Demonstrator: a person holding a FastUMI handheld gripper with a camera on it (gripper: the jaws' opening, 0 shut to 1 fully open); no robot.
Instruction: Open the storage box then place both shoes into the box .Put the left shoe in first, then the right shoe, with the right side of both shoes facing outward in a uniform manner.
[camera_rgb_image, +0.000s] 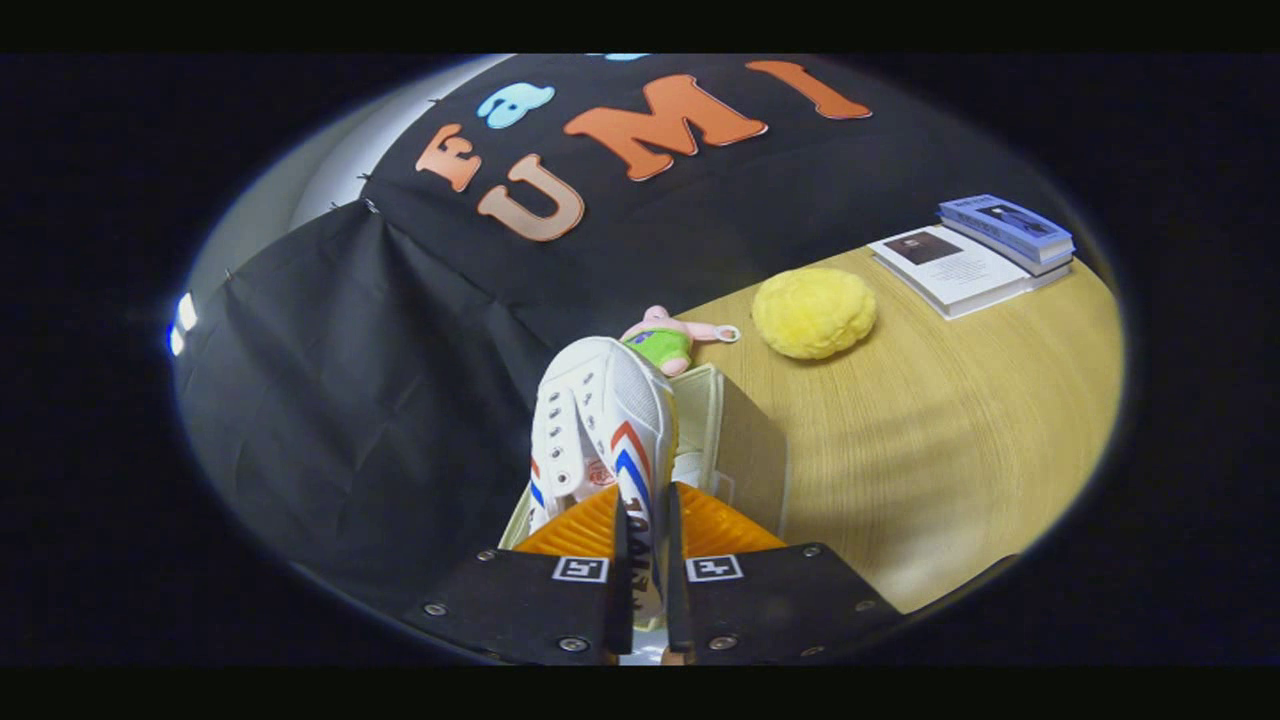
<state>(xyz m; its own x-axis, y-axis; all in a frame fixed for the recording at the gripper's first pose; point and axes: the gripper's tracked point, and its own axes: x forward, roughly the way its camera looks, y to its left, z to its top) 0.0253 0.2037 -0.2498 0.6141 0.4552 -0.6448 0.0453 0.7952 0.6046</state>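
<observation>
My gripper (645, 560) is shut on the side wall of a white canvas shoe (605, 420) with red and blue chevron stripes. Both fingers press on the shoe's upper near the heel. The shoe points away from me, toe up and beyond the fingers, laces to the left. Right under and behind the shoe stands the storage box (745, 440), pale and open at the top, at the near edge of the wooden table (950, 440). The second shoe's whereabouts I cannot tell.
A small pink plush toy with a green top (668, 340) lies just beyond the box. A yellow fluffy ball (814, 313) rests further right. Stacked books (985, 250) sit at the far right of the table.
</observation>
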